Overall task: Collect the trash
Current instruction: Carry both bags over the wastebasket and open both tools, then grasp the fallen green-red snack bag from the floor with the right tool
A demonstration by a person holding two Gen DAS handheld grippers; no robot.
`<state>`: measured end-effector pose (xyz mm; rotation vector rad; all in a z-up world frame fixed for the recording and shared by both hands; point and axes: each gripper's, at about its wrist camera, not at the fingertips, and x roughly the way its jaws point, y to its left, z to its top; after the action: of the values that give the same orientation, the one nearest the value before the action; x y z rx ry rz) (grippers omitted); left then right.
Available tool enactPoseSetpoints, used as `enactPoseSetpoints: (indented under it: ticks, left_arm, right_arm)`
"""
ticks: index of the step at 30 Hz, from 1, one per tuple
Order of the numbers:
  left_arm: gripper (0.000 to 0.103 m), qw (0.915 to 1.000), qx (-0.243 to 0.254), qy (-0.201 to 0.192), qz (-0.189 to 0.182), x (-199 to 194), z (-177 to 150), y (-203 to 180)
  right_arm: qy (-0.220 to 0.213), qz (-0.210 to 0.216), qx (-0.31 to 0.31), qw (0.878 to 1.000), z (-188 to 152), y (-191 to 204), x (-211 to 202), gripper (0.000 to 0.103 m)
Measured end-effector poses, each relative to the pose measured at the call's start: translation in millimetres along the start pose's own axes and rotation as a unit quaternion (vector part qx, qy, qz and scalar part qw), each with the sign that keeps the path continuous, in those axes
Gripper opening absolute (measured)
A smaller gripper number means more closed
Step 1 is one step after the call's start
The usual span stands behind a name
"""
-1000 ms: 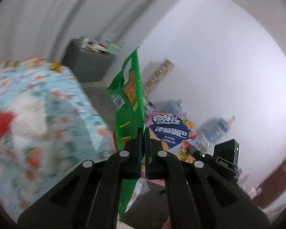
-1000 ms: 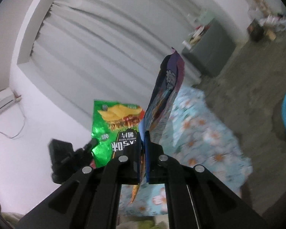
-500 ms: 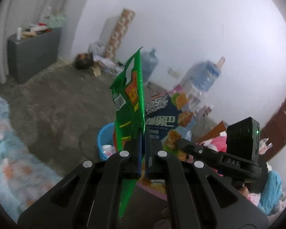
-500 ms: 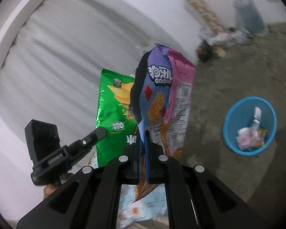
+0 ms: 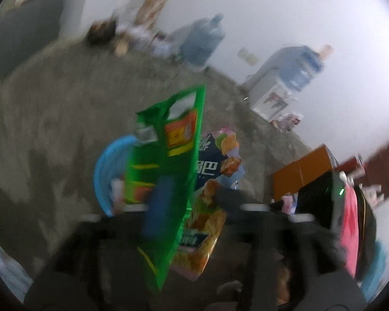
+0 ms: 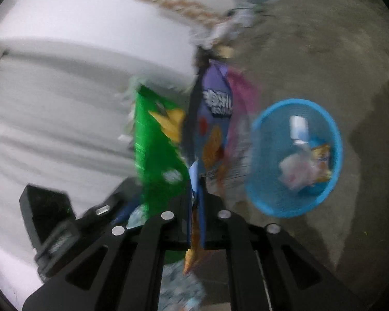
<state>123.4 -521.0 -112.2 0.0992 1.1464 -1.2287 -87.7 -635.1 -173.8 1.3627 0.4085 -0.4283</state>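
My left gripper [image 5: 192, 207] is blurred by motion; its jaws look spread and a green chip bag [image 5: 166, 171] hangs tilted in front of them, so I cannot tell if it is still held. The bag also shows in the right wrist view [image 6: 158, 153]. My right gripper [image 6: 195, 204] is shut on a purple and pink snack bag [image 6: 215, 129], which also shows in the left wrist view [image 5: 217, 171]. A blue mesh basket [image 6: 269, 189] stands on the floor just right of that bag, holding wrappers. Its rim [image 5: 111, 160] shows behind the green bag.
The floor is bare grey concrete [image 6: 337, 51]. Water jugs [image 5: 202, 41] and a dispenser [image 5: 280, 88] stand along the white wall. An orange box [image 5: 300, 173] sits right. A rolled mat [image 6: 179, 5] leans on the wall by loose clutter [image 5: 132, 36]. Flowered cloth [image 5: 2, 267] shows lower left.
Both grippers have swung down toward the blue basket, which is now closer. The left jaws, shut on the green bag before, now look spread and blurred, and the green bag has tilted.
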Motion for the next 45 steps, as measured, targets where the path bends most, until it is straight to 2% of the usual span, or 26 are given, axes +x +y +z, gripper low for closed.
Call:
enactPoseSetpoints:
  ticks: [1,2,5,8,10,13,16,21,23,26,30,34,37,41,44,45]
  left_arm:
    - [0.062,0.9998,-0.019,0.003,0.002,10,1,9]
    - [0.062,0.9992,-0.038,0.011,0.008,18,-2,17]
    - [0.062,0.9976,-0.064,0.022,0.012,20,-15,27]
    - [0.064,0.998,-0.061,0.014,0.004,1,-22,34]
    - [0.064,0.9983,-0.057,0.002,0.006,-15,-22,37]
    - [0.064,0.9983,-0.055,-0.017,0.006,-45,-15,36]
    - [0.064,0.9985,-0.039,-0.039,0.001,-93,-9,26]
    - [0.064,0.997,-0.01,-0.077,0.005,-193,-17,24]
    - [0.064,0.9953,-0.001,-0.095,0.022,-235,-27,31]
    - [0.068,0.991,0.001,-0.126,0.046,-289,-45,46]
    - [0.072,0.9794,-0.019,-0.18,0.089,-362,-87,83]
    - [0.073,0.9671,-0.067,-0.214,0.12,-412,-129,122]
    - [0.073,0.9566,-0.098,-0.23,0.15,-438,-157,150]
    - [0.073,0.9429,-0.138,-0.247,0.175,-463,-183,183]
    - [0.073,0.9363,-0.164,-0.255,0.178,-475,-195,202]
    - [0.073,0.9339,-0.173,-0.257,0.179,-480,-198,208]
  right_arm:
    - [0.003,-0.026,0.02,0.999,2,-21,9,0.022]
    - [0.011,-0.077,0.052,0.996,1,-48,18,0.029]
    - [0.017,-0.109,0.103,0.989,-10,-89,23,0.031]
    - [0.004,-0.112,0.11,0.988,-17,-99,18,0.033]
    - [-0.002,-0.114,0.109,0.987,-18,-93,17,0.034]
    - [-0.012,-0.125,0.061,0.99,-19,-65,11,0.034]
    - [-0.009,-0.127,0.006,0.992,-19,-30,11,0.034]
    - [0.037,-0.13,-0.069,0.988,-32,17,44,0.034]
    - [0.052,-0.123,-0.084,0.987,-41,29,54,0.034]
    - [0.083,-0.119,-0.118,0.982,-62,44,77,0.042]
    - [0.151,-0.153,-0.189,0.958,-106,56,124,0.045]
    - [0.196,-0.192,-0.19,0.943,-134,35,172,0.046]
    - [0.223,-0.237,-0.21,0.922,-161,22,207,0.046]
    - [0.254,-0.306,-0.265,0.878,-194,8,257,0.047]
    - [0.256,-0.35,-0.337,0.836,-211,5,300,0.047]
    - [0.249,-0.367,-0.371,0.816,-213,5,317,0.047]
